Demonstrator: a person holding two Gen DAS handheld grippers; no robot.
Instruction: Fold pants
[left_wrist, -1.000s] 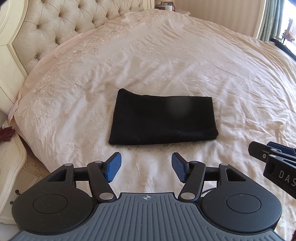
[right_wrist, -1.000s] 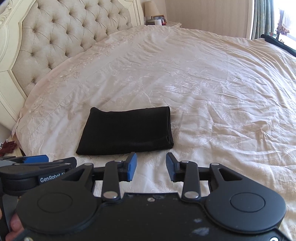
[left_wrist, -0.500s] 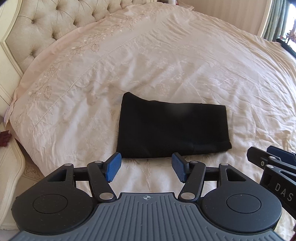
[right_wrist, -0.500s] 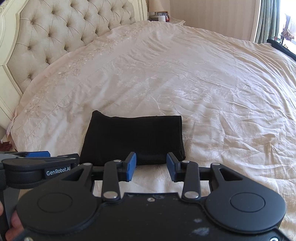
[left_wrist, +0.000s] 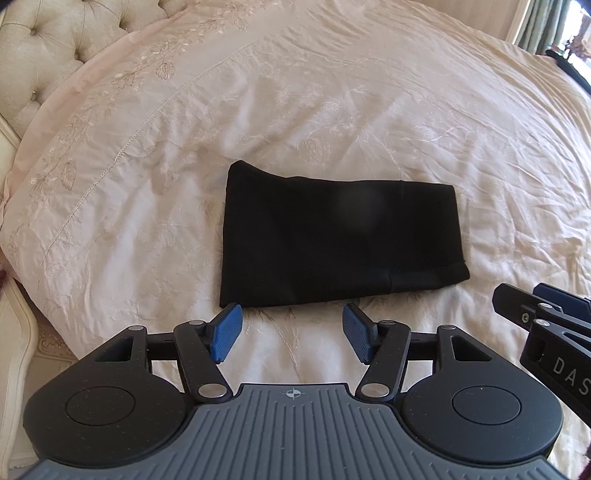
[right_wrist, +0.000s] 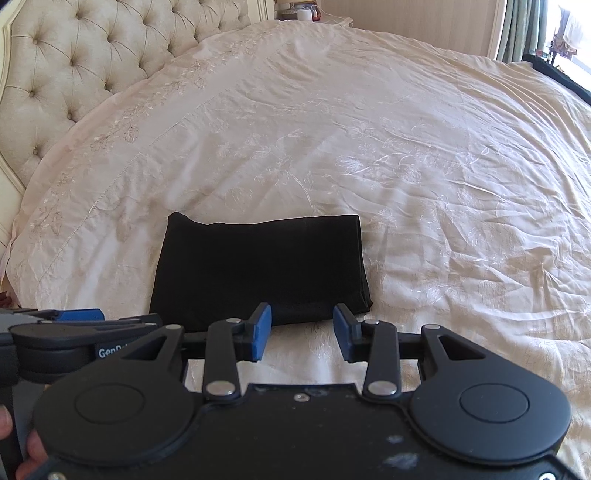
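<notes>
Pants (left_wrist: 340, 236), black and already folded into a rectangle, lie on the cream bedspread (left_wrist: 369, 110) with their long axis crosswise just ahead of both tongs, left tongs (left_wrist: 290, 334) and right tongs (right_wrist: 302, 334) spread and empty at the near edge.

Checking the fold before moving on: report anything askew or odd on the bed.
Nothing serious. The black pants lie folded flat on the bedspread; only the far left corner bulges up slightly, so the top edge is uneven.
</notes>
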